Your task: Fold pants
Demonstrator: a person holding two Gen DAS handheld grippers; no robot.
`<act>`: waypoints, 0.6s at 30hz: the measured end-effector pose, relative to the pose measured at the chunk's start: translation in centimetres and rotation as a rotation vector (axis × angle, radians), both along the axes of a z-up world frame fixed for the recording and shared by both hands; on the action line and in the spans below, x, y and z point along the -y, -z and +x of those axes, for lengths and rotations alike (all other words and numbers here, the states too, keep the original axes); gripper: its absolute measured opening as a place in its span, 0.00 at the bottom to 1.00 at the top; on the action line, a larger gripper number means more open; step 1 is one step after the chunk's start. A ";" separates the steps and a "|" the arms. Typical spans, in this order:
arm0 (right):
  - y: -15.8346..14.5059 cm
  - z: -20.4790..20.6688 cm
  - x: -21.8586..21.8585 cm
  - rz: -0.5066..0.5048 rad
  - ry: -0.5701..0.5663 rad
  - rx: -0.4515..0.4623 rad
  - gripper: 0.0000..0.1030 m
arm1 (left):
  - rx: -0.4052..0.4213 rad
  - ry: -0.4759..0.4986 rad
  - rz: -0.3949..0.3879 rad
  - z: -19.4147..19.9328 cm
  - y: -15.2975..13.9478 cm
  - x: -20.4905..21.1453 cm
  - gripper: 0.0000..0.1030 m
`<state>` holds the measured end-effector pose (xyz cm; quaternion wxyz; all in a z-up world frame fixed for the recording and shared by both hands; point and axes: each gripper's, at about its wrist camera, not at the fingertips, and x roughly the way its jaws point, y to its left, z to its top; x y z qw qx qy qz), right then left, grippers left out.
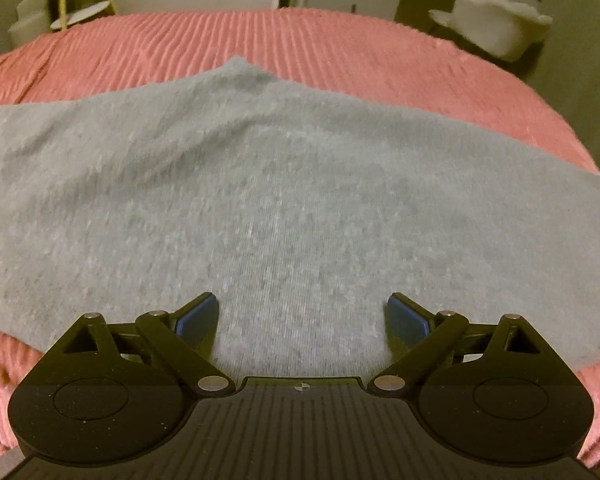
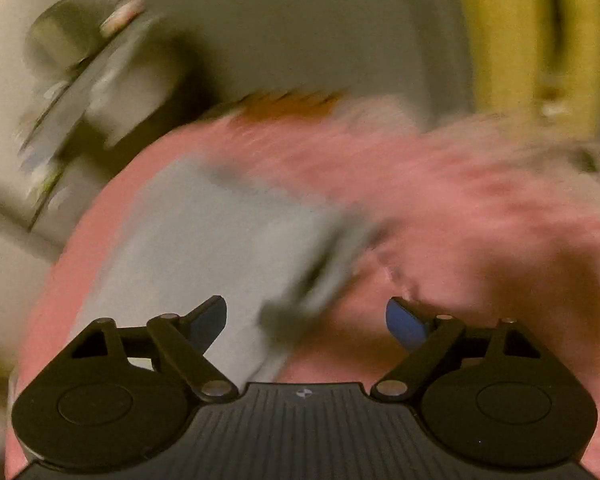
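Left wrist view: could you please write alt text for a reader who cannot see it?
Grey pants lie spread across a pink ribbed bedspread, filling most of the view. The left tongs are open just above the near edge of the fabric, holding nothing. A pale chair and other furniture stand blurred behind the bed.

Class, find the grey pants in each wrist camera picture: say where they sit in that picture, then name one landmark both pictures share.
Left wrist view: the grey pants fill the middle, spread flat across the picture, running under the open left gripper.
Right wrist view: the pants lie left of centre, blurred, ahead of the open right gripper.
Shared landmark: the pink bedspread beneath them.
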<state>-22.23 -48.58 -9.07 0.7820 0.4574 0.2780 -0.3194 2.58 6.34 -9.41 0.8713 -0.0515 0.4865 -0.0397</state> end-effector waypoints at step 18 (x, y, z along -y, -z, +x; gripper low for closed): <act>0.7 3.9 0.3 -0.047 -0.121 -0.020 0.27 | -0.017 0.016 0.054 0.1 0.3 0.8 0.94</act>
